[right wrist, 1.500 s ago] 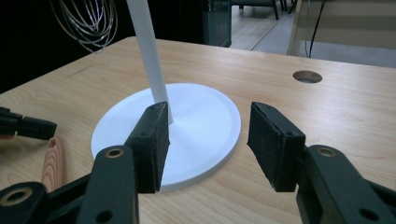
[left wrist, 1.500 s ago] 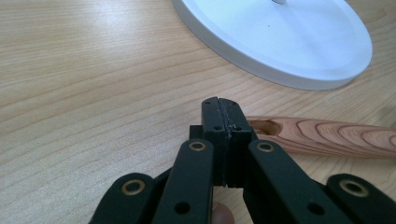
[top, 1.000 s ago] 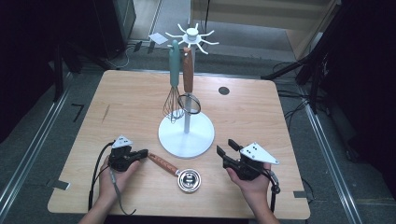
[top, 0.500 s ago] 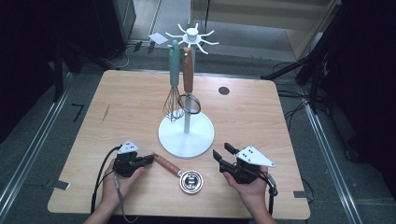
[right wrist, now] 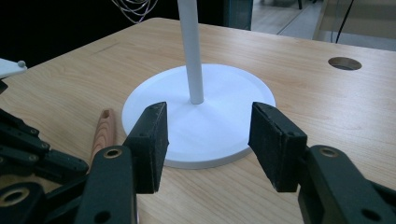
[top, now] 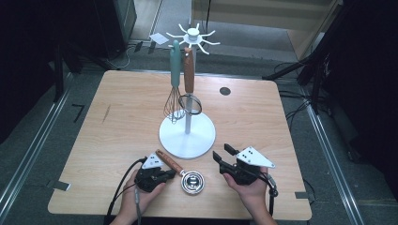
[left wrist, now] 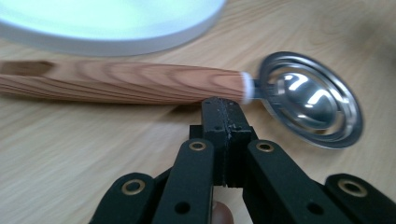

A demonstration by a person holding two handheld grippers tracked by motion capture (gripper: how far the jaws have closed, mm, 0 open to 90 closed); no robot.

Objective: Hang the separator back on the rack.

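Wooden-handled strainer (top: 184,174) flat, bowl toward person, left gripper (top: 165,174) pressed together beside handle.

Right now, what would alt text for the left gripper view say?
The left gripper, black jaws shut and empty, points at a wooden-handled metal strainer lying on a wooden table. The white stand base lies just beyond the handle.
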